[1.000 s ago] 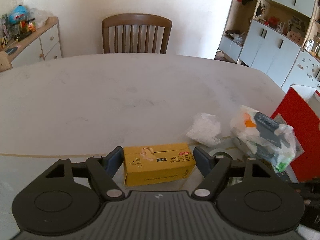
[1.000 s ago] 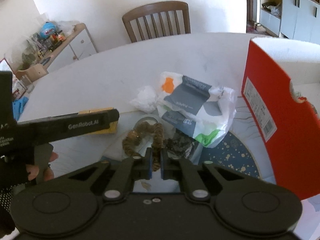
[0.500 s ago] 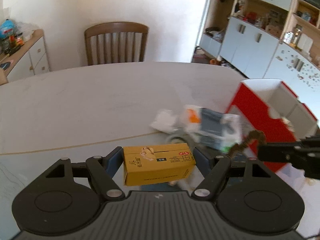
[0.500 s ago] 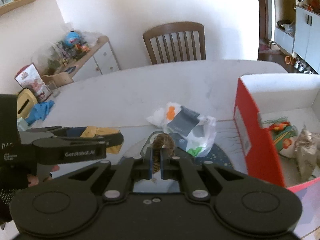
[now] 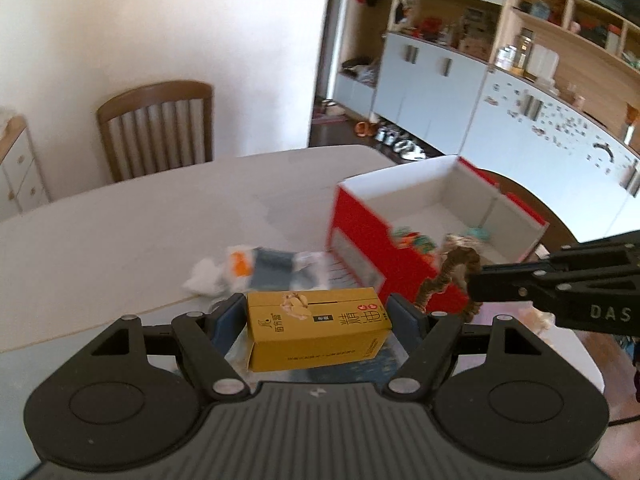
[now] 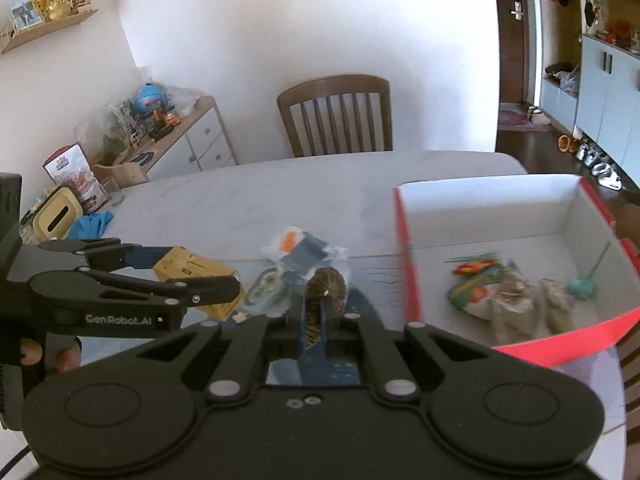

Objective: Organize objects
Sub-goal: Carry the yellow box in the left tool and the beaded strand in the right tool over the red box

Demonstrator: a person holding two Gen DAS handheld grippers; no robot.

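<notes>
My left gripper [image 5: 316,318] clamps the yellow carton [image 5: 316,328] by its two ends, clear of the table [image 5: 140,232]. My right gripper [image 6: 316,316] is pinched tight on a brown striped furry band [image 6: 326,286] (it curls above the fingertips). Ahead and to the right of both sits the red box [image 6: 408,264] — open, with some packets inside.

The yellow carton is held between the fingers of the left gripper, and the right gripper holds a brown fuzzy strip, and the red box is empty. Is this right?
Not quite. The red box is not empty: the right wrist view shows several items lying inside. The yellow carton in the left gripper and the brown fuzzy strip in the right gripper are correct.
</notes>
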